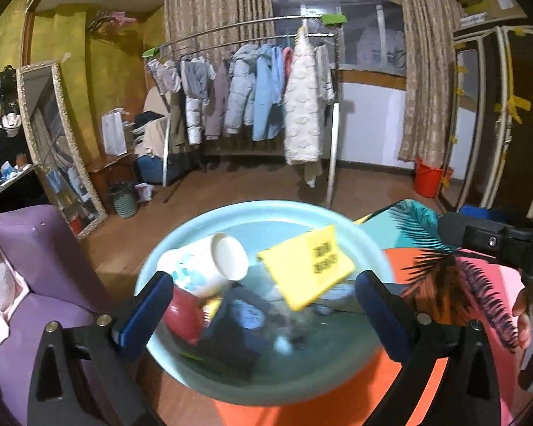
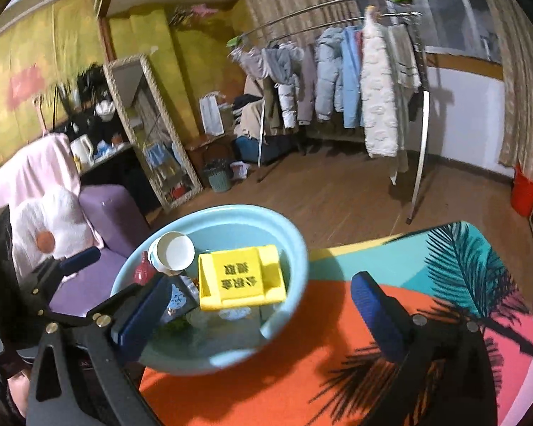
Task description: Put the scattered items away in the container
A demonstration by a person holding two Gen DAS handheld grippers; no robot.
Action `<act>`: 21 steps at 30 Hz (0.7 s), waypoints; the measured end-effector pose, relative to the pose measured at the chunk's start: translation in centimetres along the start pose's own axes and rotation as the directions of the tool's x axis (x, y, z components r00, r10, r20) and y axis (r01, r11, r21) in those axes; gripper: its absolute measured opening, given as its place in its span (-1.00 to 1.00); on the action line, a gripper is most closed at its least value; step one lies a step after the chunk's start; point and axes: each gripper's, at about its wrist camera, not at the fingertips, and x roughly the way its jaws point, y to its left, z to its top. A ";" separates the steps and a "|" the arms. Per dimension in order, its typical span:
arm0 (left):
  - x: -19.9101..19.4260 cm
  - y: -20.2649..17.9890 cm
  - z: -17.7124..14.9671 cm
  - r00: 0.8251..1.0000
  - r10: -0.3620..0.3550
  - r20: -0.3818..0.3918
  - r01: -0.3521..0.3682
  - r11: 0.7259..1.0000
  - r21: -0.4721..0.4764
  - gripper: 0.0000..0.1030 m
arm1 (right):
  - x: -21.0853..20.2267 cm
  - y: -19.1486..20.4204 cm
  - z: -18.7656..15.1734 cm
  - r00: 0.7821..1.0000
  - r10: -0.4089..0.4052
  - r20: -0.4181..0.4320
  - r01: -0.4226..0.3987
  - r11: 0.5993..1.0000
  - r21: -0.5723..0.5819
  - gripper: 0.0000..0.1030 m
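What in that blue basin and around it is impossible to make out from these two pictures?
- Small items under the yellow stand, right wrist view: covered by it and blurred.
- Dark box in the basin, left wrist view: motion blur hides its label.
- Red item, right wrist view: mostly behind the white cup and basin wall.
- Table mat, both views: cut off by the frame edges.

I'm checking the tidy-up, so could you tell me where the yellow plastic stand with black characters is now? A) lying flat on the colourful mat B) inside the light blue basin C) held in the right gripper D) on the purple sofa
B: the yellow stand rests among the other items inside the light blue basin.
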 end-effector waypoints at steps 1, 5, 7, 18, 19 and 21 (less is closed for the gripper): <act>-0.5 -0.6 -0.1 1.000 -0.009 0.010 0.009 1.000 0.002 1.00 | -0.7 -0.6 -0.3 1.000 0.002 0.008 -0.002 1.000 0.015 1.00; -1.9 -2.6 -0.6 0.997 -0.060 0.037 0.061 0.998 -0.008 1.00 | -4.0 -3.5 -2.2 1.000 -0.021 0.015 0.020 0.997 0.074 1.00; -2.4 -3.7 -1.2 0.994 -0.106 0.036 0.107 0.994 -0.034 1.00 | -4.8 -4.7 -3.5 0.996 -0.086 -0.035 0.088 0.993 0.079 1.00; -0.6 -12.9 -5.3 0.972 -0.228 -0.055 0.225 0.973 -0.051 1.00 | -6.5 -12.5 -12.8 0.920 -0.271 -0.282 0.314 0.942 0.120 1.00; -0.2 -13.4 -5.8 0.973 -0.219 -0.075 0.215 0.975 -0.052 1.00 | -6.6 -12.7 -13.2 0.912 -0.291 -0.288 0.337 0.933 0.123 1.00; 0.9 -14.1 -6.9 0.973 -0.197 -0.123 0.190 0.980 -0.061 1.00 | -6.6 -13.0 -13.9 0.893 -0.330 -0.306 0.381 0.916 0.122 1.00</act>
